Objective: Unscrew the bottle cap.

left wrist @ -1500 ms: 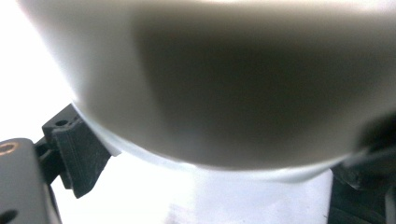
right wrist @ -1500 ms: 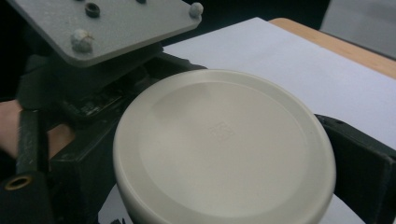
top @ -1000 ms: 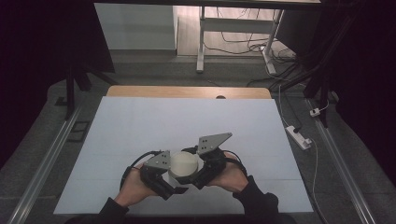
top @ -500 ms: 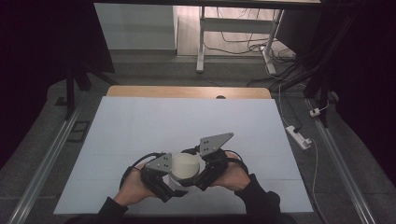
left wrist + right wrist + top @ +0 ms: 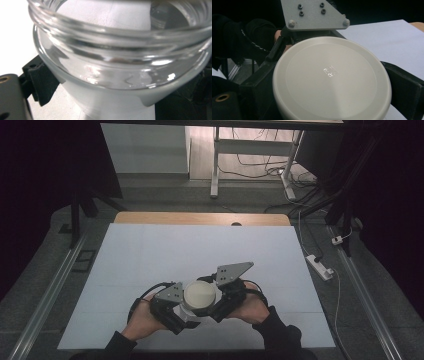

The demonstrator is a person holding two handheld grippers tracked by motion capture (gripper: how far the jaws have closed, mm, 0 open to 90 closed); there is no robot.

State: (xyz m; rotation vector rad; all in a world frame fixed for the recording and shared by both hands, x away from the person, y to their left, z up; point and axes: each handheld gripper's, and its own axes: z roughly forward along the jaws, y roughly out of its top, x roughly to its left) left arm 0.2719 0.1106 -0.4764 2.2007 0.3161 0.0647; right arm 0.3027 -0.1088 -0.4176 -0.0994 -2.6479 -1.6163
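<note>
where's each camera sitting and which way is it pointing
High view: above the person's side, looking forward and down on the white table; both hands and each claw show.
Left gripper view: on the left claw, facing a clear glass jar close up.
Right gripper view: on the right claw, facing the white lid.
High and right gripper views share the lid.

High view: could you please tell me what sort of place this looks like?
Probably a lab recording bay: a table under a plain white sheet, metal floor rails beside it, and a power strip with loose cables on grey carpet.
</note>
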